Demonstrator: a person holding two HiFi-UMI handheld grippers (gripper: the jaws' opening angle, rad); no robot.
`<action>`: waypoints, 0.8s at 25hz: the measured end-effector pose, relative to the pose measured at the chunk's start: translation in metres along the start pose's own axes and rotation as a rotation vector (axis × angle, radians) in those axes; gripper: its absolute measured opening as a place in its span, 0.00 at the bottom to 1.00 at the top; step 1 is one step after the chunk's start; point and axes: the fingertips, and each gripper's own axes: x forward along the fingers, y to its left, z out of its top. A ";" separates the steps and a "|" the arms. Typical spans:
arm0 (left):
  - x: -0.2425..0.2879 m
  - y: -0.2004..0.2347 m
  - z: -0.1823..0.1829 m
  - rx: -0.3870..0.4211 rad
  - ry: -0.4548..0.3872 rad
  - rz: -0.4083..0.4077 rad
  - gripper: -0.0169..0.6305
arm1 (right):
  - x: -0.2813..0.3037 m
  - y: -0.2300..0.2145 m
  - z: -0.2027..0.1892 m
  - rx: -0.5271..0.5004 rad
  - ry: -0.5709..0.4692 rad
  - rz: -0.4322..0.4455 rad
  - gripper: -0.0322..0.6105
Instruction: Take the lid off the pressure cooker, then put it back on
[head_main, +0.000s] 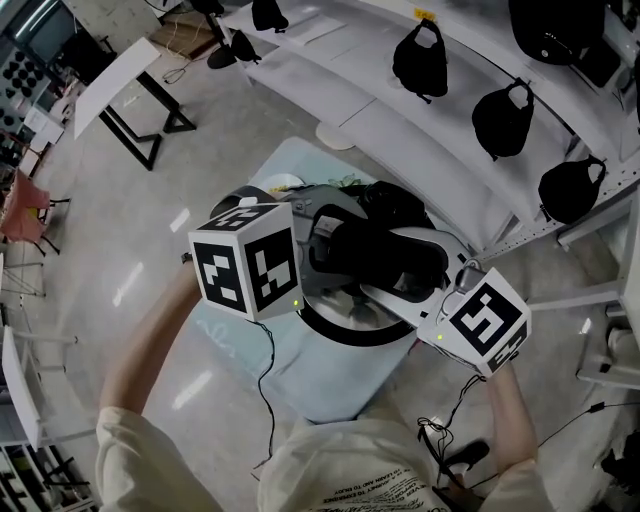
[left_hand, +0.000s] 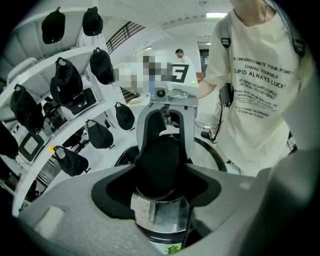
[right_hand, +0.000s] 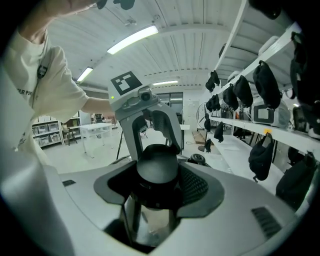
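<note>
Left claw (left_hand: 160, 176) is clamped on the cooker's left handle (left_hand: 161, 157), a black lug that fills the gap between its jaws. Cooker (left_hand: 159, 214), steel-walled, sits between both claws, above a black ring (head_main: 345, 332) on the pale blue table (head_main: 335, 390). Its lid cannot be told apart from the pot. Right claw (right_hand: 156, 177) is clamped on the right handle (right_hand: 157, 165), opposite the left claw.

We get bright even light from ceiling tubes (right_hand: 132, 39), glare patches on the floor (head_main: 128, 283), sheen on the steel lid (right_hand: 145, 225), heavy fisheye bending with dark corners in both gripper views, close foreground soft.
</note>
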 end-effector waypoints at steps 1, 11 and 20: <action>-0.002 -0.003 0.000 0.000 0.000 0.007 0.45 | 0.000 0.004 0.001 -0.008 0.007 0.000 0.47; -0.035 -0.054 -0.011 -0.006 -0.013 0.032 0.45 | 0.015 0.062 0.017 -0.035 0.027 0.008 0.47; -0.072 -0.109 -0.035 0.047 -0.038 -0.003 0.44 | 0.041 0.124 0.032 -0.022 0.059 -0.065 0.47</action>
